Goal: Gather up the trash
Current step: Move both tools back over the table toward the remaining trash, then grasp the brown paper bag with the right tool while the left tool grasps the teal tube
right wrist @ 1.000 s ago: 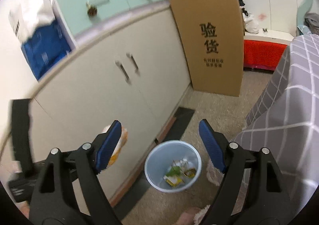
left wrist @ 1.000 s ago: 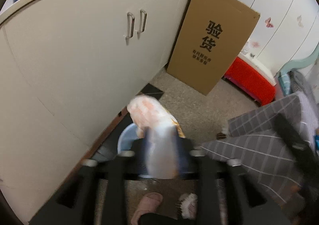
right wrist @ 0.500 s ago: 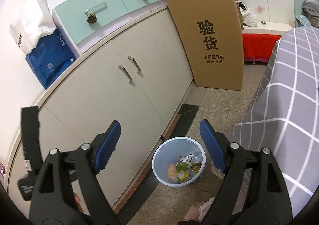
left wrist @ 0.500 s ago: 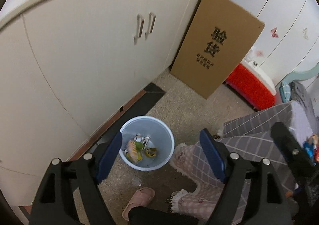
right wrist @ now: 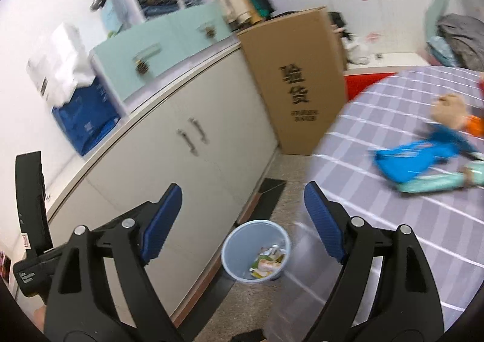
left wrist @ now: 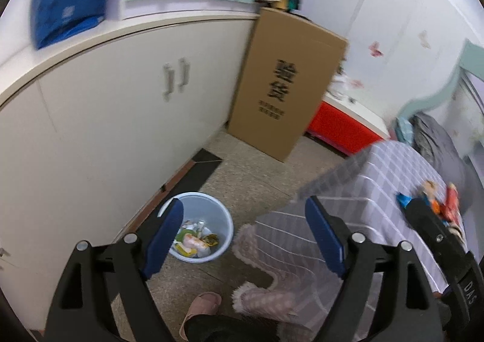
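- The speckled floor [left wrist: 254, 172] carries my pale blue bin [left wrist: 225, 221], standing close to the cabinet base, with wrappers [left wrist: 193, 240] piled inside.
- A tall cardboard box [left wrist: 287, 84] stands on the floor at the cabinet's far end.
- A pink slipper [left wrist: 201, 305] lies on the floor near me.
- Now the bed [right wrist: 393, 215] with its grey checked cover: a blue wrapper [right wrist: 414, 160] lies on it, a teal packet [right wrist: 435, 183] just beside that, and more blurred packets [right wrist: 453, 112] towards the far edge.
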